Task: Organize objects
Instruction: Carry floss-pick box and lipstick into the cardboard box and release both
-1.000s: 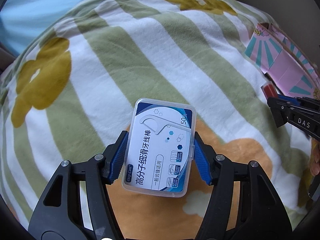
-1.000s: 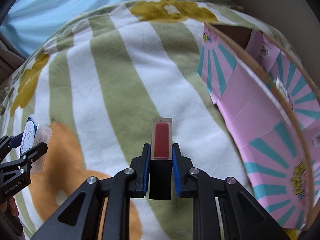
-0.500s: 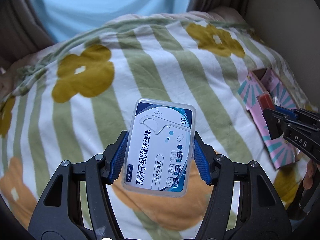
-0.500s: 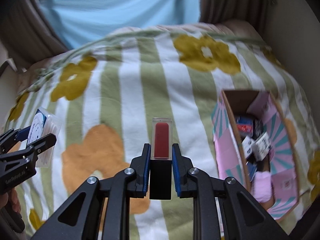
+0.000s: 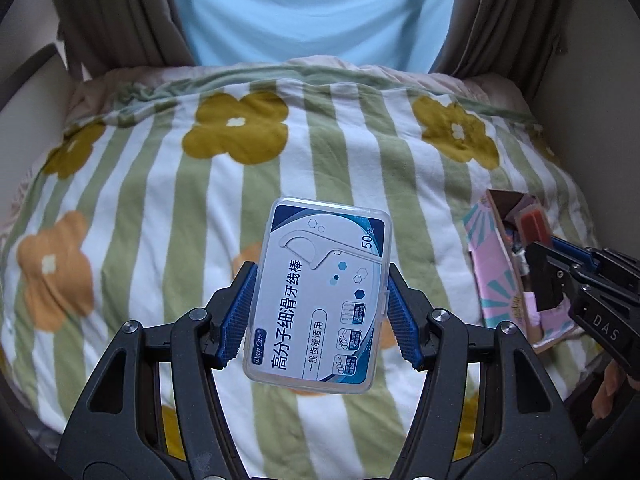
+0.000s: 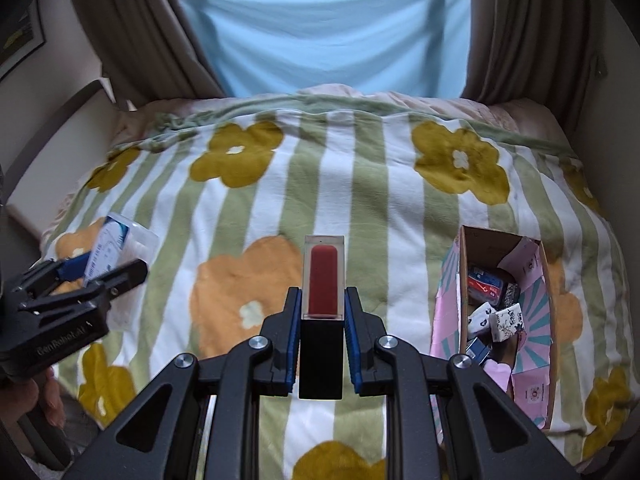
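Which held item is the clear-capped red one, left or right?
The lipstick in the right gripper; the left gripper holds a flat floss pick box with a blue-white label.

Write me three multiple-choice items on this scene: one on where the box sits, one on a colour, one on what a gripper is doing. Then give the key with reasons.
1. Where does the cardboard box sit on the blanket?
A. at its right side
B. at its left side
C. in the middle

2. What colour is the stick inside the lipstick tube?
A. blue
B. red
C. yellow

3. What is the left gripper doing?
A. hanging open
B. shut on nothing
C. clamping the floss pick case

Key:
1 A, the box lies right of the right gripper in its own view.
2 B, a red stick shows through the clear cap.
3 C, both blue pads press the case's long sides.
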Demonstrator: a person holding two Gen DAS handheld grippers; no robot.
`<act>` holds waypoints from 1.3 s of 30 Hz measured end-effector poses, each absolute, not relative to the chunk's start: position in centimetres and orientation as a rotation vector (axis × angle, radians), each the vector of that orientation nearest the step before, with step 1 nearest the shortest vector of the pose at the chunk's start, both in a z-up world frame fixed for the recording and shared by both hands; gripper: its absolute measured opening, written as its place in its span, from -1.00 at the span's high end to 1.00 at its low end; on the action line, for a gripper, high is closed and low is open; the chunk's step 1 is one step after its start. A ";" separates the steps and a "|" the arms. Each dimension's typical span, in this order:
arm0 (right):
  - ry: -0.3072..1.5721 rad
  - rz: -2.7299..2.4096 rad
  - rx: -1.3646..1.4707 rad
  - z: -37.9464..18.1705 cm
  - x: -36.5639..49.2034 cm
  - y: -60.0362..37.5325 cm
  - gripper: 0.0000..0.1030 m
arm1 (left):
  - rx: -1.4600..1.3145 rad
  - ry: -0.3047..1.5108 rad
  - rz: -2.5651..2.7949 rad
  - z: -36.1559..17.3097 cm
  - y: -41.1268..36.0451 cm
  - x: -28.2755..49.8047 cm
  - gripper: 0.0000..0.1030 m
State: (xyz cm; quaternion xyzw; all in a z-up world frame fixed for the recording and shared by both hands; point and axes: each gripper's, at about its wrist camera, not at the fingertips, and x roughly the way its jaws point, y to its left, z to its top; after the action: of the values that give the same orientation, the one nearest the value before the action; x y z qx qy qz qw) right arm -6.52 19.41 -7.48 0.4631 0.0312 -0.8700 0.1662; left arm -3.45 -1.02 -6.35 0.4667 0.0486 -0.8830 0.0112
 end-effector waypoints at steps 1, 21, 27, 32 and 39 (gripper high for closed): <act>0.096 -2.468 1.312 -7.3 -6.1 19.4 0.64 | 1.456 0.147 -2.753 -6.2 -0.9 -3.0 -0.14; 0.014 -2.558 1.264 -5.0 -4.6 26.1 0.64 | 1.401 0.026 -2.885 -2.3 6.2 -2.8 -0.14; 0.018 -2.652 1.324 -5.3 -5.2 31.3 0.64 | 1.441 -0.049 -2.992 -2.3 12.0 -6.2 -0.14; -0.015 -2.681 1.406 -6.7 -5.6 35.2 0.64 | 1.512 -0.102 -3.063 -3.3 17.3 -9.1 -0.14; -0.008 -2.658 1.517 -10.8 -7.0 39.0 0.64 | 1.629 -0.209 -3.143 -5.9 25.1 -13.0 -0.14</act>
State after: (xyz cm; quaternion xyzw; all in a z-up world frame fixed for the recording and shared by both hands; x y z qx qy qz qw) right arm -6.99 39.04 -10.84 0.4953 -0.0025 -0.8678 0.0408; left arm -13.03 25.12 -5.85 0.4500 -0.0578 -0.8682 -0.2009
